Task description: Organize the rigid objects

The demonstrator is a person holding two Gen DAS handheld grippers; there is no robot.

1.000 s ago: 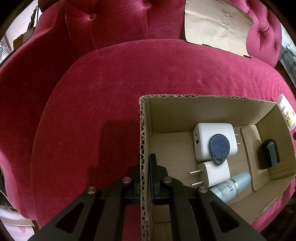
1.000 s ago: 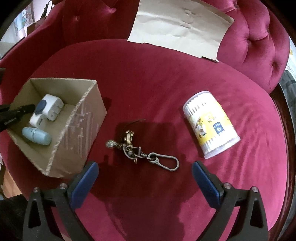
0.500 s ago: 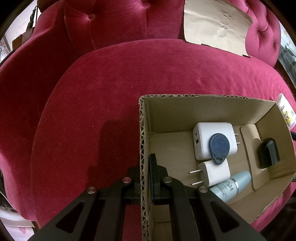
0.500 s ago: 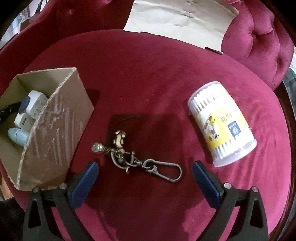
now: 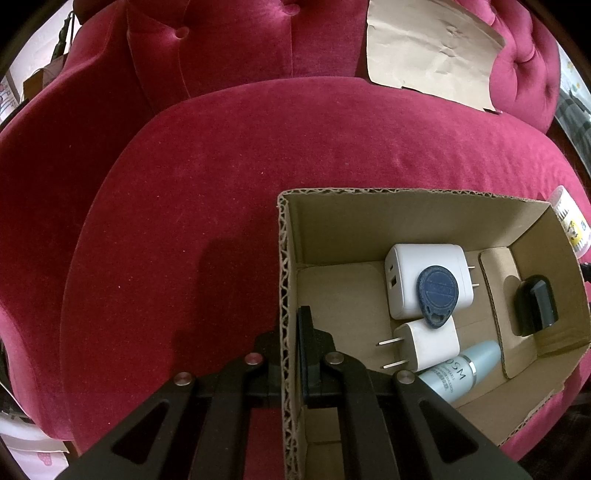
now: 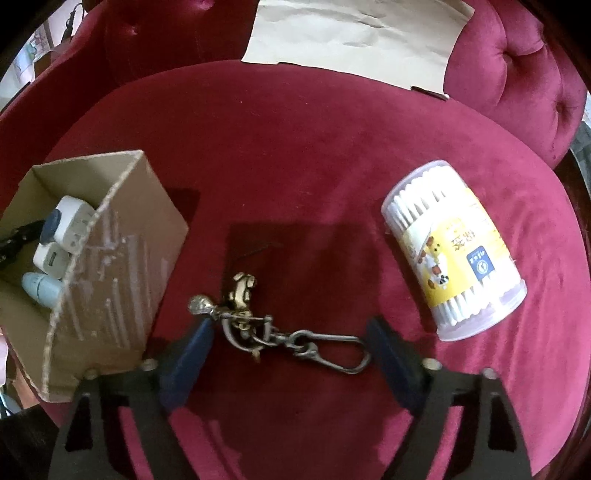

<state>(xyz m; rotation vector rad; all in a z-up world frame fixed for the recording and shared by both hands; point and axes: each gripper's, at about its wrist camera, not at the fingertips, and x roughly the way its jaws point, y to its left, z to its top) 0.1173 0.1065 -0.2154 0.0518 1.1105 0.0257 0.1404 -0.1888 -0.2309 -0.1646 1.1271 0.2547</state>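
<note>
Blue-padded right tool tilted down – jaws closing astride keychain.

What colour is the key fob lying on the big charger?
Dark blue key fob; left wrist view.

1. Left wrist camera: sits just behind the left tool, aimed steeply down, close over the near-left wall of the cardboard box on the red velvet seat.
2. Right wrist camera: behind the right tool, also looking steeply down, close to the seat cushion.
3. Shared: box, its chargers and bottle, seat, brown paper on the backrest.
</note>
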